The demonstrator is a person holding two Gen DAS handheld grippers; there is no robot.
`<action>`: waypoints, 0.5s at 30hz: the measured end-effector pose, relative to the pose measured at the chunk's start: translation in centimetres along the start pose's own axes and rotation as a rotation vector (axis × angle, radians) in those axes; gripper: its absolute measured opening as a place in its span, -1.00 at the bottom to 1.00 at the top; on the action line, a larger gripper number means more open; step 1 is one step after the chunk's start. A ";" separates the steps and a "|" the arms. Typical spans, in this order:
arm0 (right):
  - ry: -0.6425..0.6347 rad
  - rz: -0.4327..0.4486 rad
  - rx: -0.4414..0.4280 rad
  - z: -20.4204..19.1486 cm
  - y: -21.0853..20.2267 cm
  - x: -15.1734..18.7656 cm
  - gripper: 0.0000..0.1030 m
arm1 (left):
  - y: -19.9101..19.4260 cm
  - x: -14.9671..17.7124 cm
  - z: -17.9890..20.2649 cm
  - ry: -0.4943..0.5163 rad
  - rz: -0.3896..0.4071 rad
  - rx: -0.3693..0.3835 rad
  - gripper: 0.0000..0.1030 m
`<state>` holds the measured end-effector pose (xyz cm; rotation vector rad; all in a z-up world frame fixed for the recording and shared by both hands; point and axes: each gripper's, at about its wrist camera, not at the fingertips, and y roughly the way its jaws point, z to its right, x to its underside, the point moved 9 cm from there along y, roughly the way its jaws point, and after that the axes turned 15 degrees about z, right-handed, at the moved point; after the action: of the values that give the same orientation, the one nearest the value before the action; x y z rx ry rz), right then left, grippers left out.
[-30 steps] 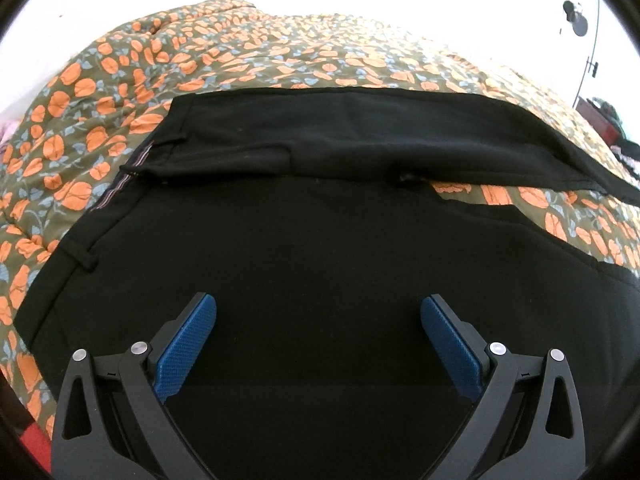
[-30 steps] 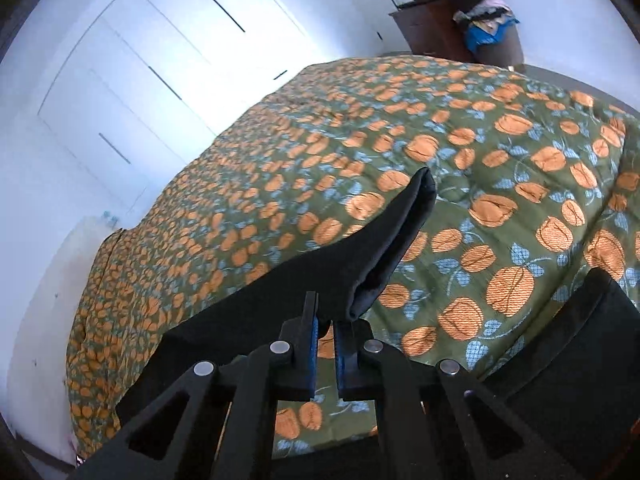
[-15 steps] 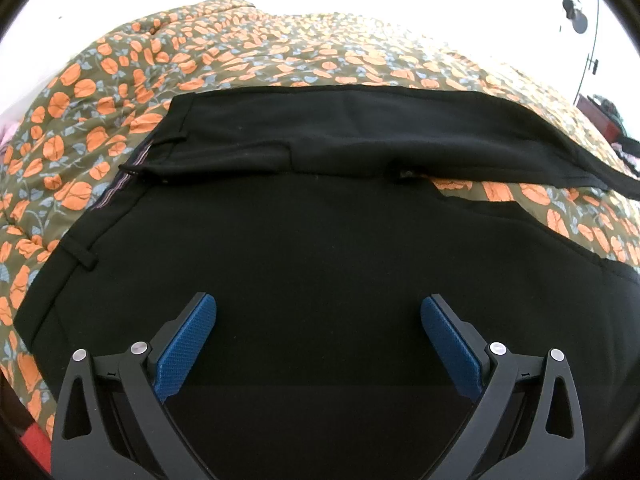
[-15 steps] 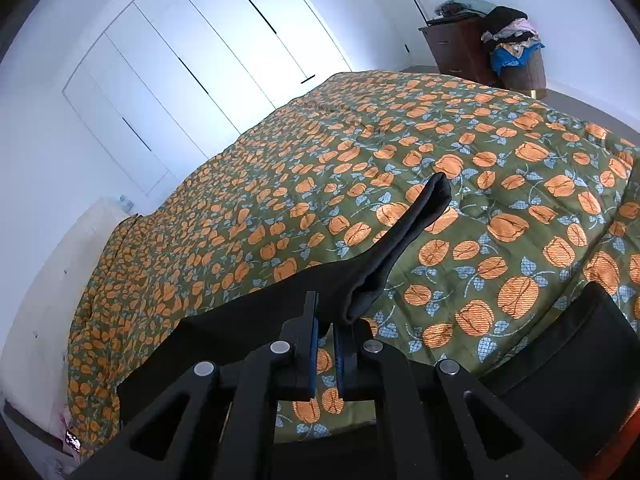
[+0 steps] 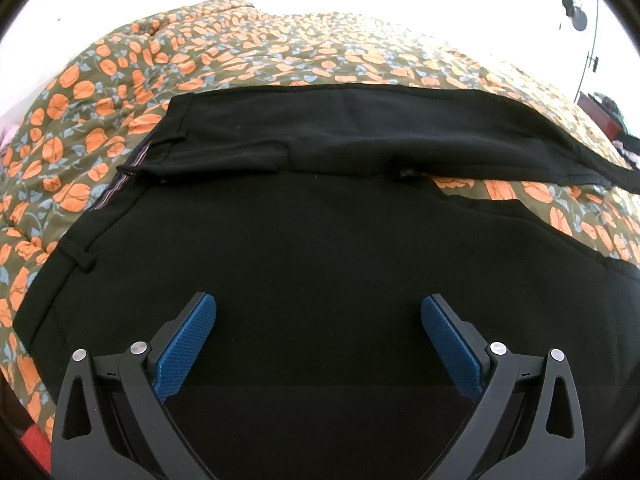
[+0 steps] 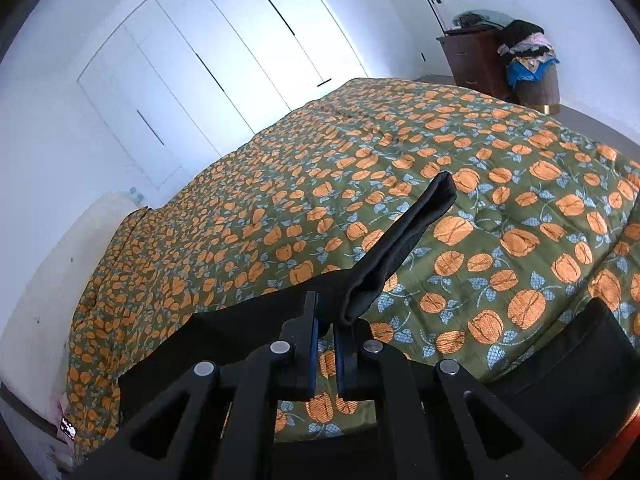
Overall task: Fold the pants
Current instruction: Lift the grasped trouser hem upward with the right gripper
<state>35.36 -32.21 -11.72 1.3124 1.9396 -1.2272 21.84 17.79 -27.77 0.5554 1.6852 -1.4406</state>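
On the bed: black pants [image 5: 320, 240] lie spread over the flowered bedspread [image 5: 240, 48], waistband toward the left of the left wrist view, the far leg folded along the upper edge.
Left tongs [image 5: 319, 320]: spread wide, blue pads [image 5: 186, 344] apart above the seat of the pants; nothing between them; contact with the cloth cannot be told.
Right tongs [image 6: 326, 334]: pressed together, pinching a hem end of the pants [image 6: 396, 248], which sticks up past the tips, clear of the bedspread [image 6: 500, 208].
Pant leg at right tongs: a dark band runs from the pinch off to the lower left.
Surroundings: white wardrobe doors [image 6: 224, 64] behind the bed; a brown dresser [image 6: 476, 60] and a basket heaped with clothes [image 6: 532, 68] in the far corner.
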 end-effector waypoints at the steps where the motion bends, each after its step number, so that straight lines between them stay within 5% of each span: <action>1: -0.004 0.000 -0.002 -0.1 0.0 -0.1 -0.87 | 0.0 0.0 0.0 0.000 0.000 0.000 0.99; 15: -0.002 0.001 -0.015 -0.7 -0.2 -0.2 -0.87 | 0.0 0.1 0.0 0.002 0.000 -0.001 0.99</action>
<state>35.36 -31.71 -11.17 1.3045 1.9428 -1.2103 21.81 17.74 -27.83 0.5559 1.6876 -1.4395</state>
